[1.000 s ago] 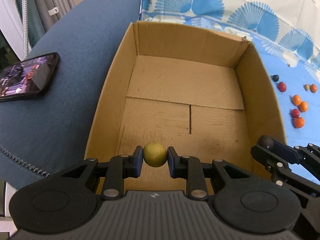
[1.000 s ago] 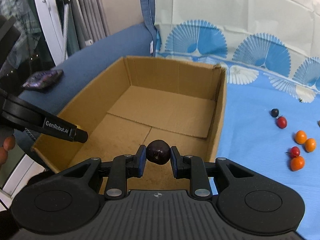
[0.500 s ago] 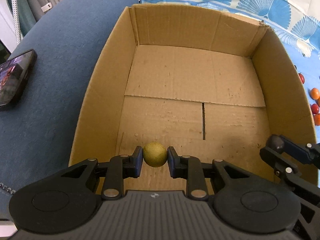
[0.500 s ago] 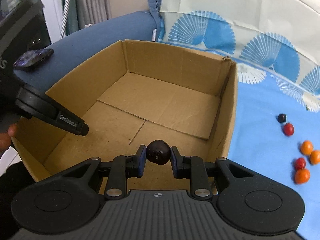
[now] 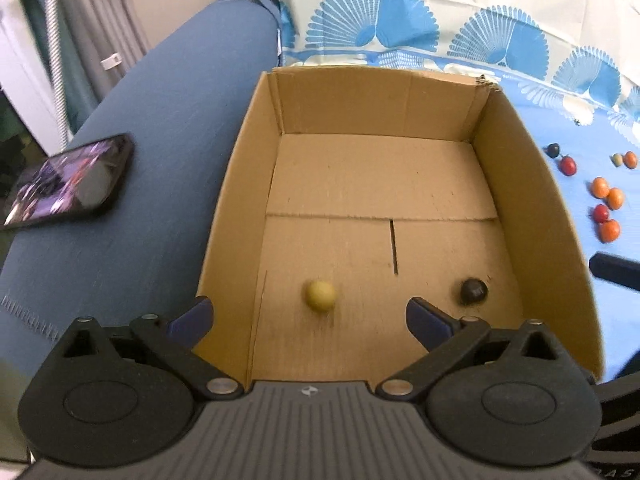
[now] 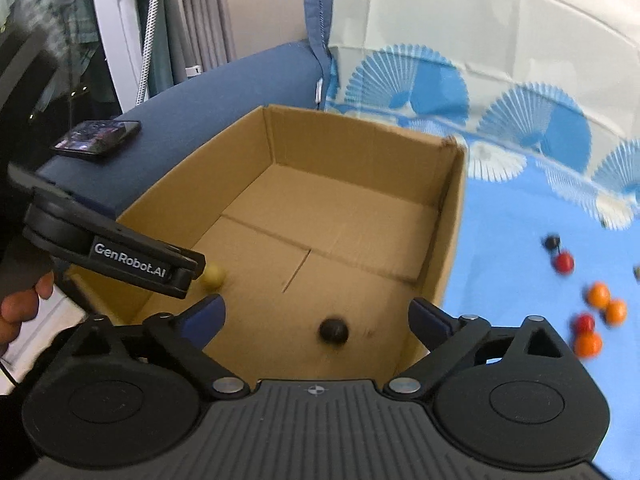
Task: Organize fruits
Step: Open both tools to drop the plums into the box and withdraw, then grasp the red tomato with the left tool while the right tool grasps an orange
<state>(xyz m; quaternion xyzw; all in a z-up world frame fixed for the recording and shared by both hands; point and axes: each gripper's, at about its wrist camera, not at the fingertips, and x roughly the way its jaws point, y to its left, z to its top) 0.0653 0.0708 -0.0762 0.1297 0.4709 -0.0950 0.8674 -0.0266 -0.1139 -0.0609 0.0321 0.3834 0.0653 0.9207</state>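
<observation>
Both my grippers spread wide over the box, nothing held.

My left gripper [image 5: 310,316] has its jaws apart above the yellow-green fruit [image 5: 320,295], which lies on the floor of the cardboard box [image 5: 236,184]. My right gripper [image 6: 316,314] is equally wide above the dark fruit [image 6: 333,331], near the box's right wall. Beyond that wall, loose fruits [image 6: 599,295] sit scattered on the blue cloth [image 6: 512,248]. A phone [image 5: 64,180] rests on the blue sofa arm [image 5: 160,120].

Soft, even indoor light; fisheye-bent edges with dark corners, slight motion blur.
</observation>
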